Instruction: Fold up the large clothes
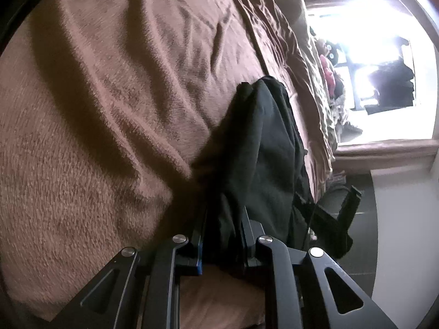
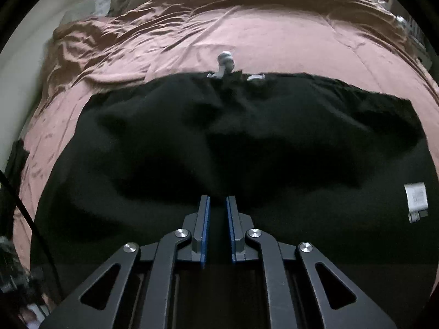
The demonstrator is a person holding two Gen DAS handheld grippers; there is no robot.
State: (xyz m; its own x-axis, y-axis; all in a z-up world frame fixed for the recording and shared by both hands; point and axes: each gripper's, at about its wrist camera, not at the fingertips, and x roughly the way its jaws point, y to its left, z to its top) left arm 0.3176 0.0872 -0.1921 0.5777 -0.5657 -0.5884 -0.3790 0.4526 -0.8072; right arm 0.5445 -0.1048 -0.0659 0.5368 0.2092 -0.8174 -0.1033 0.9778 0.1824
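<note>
My left gripper (image 1: 223, 235) has a bunched fold of the black garment (image 1: 263, 148) pinched between its jaws; the cloth rises out of them and hangs in a dark column over the brown blanket (image 1: 104, 109).

In the right wrist view the same black garment (image 2: 219, 142) lies spread across the pink bedcover (image 2: 192, 38), its long axis running side to side across my view, the far hem with its pale drawstring ends (image 2: 225, 65) straight ahead and a white label (image 2: 416, 196) off to the right. My right gripper (image 2: 218, 205) sits low over the near part of the cloth, jaws drawn nearly together with only a thin slot between the blue pads (image 2: 206, 227) — I cannot tell whether any fabric is caught in it.

I judge the right side must have its edge secured before both hands carry the near edge forward, toward that far hem — the left is already holding.
</note>
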